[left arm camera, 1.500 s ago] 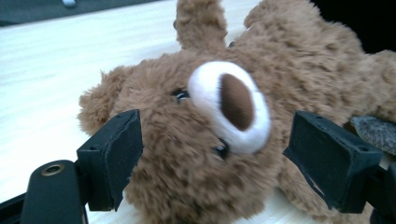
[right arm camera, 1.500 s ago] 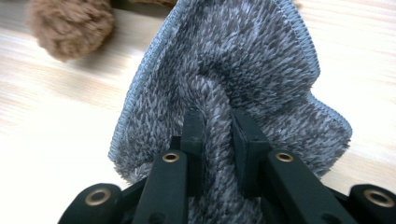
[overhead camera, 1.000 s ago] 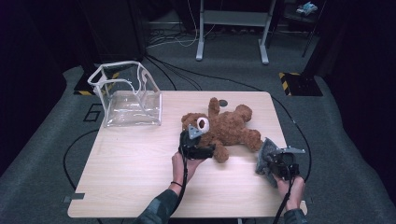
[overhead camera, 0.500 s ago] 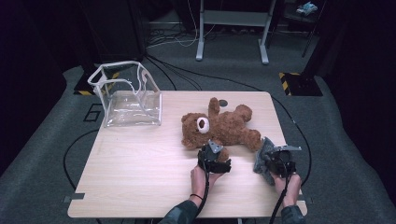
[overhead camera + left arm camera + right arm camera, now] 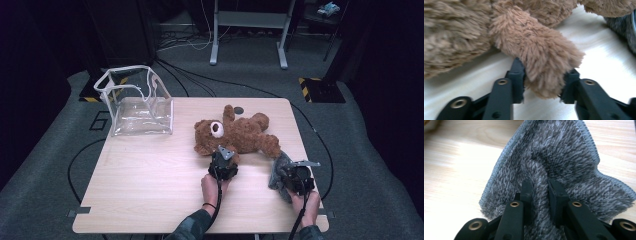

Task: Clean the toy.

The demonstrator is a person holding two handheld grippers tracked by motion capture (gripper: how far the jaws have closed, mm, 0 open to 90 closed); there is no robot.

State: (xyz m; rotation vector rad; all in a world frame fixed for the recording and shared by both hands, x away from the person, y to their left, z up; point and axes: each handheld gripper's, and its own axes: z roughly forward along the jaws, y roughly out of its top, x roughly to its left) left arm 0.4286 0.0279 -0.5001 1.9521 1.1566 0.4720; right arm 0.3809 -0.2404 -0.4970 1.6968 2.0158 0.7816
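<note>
Jaws of left gripper (image 5: 543,96) just closing, now pressed on 1 paw (image 5: 541,62) of brown teddy bear (image 5: 240,134), lying mid-tabletop (image 5: 150,185). Jaws of right gripper (image 5: 541,202) nearly together, pinching a fold of grey cloth (image 5: 564,162), flat near right tabletop edge, just beside bear's leg.

My recording lab: a lone wooden table (image 5: 150,200) on grey carpet (image 5: 370,165), black cables (image 5: 200,80) trailing across floor markings (image 5: 97,121), dark surroundings, a metal stand (image 5: 248,20) behind.
</note>
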